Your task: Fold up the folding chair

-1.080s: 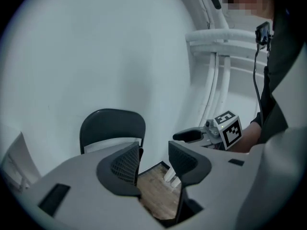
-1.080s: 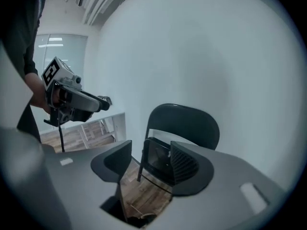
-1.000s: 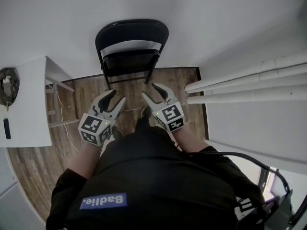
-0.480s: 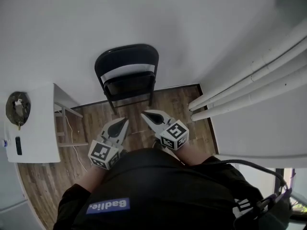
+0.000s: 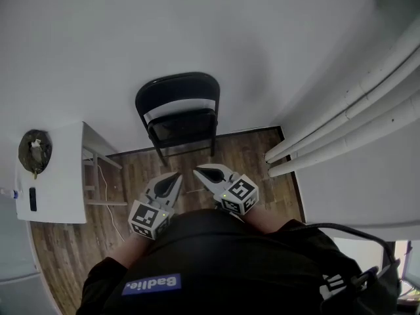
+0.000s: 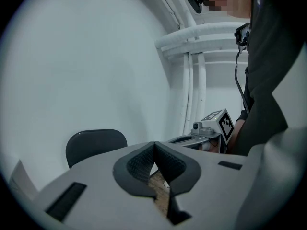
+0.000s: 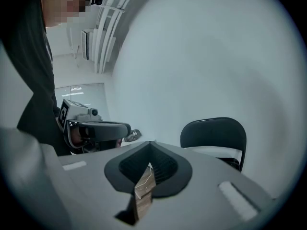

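I look down past my dark top at a black folding chair. It stands on the wooden floor against the white wall, straight ahead of both tongs and well apart from them. My left tongs and right tongs hover side by side close to my body, each closed with nothing between its jaws. A white desk stands at the left. White pipes run along the right.
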Available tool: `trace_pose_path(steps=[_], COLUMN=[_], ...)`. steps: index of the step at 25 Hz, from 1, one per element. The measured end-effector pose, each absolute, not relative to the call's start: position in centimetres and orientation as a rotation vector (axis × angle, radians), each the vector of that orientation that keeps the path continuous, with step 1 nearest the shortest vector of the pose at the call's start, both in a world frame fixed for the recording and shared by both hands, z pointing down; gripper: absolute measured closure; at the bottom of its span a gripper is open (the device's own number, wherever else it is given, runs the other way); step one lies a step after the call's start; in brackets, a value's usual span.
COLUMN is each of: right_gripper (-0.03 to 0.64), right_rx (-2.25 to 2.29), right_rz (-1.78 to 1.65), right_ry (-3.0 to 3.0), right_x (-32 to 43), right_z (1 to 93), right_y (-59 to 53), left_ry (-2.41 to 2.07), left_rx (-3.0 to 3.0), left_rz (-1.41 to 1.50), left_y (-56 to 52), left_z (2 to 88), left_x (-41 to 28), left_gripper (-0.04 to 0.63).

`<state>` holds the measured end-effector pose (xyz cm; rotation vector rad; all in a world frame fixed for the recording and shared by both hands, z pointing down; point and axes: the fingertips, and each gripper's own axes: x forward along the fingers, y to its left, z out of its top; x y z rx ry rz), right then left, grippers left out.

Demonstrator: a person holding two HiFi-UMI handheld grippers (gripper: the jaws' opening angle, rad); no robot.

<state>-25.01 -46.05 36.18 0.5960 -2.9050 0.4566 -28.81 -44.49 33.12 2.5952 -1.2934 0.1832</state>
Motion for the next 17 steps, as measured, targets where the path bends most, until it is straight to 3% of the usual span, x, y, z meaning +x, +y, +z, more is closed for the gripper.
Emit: trace_pose_path(steps=[17], right_gripper=[0.617], right_rx=[0.624], right_rz=[0.445], right_ry=[-2.879], right_x=[-23.1], right_z=[36.3], right_y=[-46.0], left_ry=[-1.265], left_rx=[2.61], left_rz=[0.213], left_y=[-44.6], left_z=[33.3], left_x=[-27.0], left_gripper=[0.591])
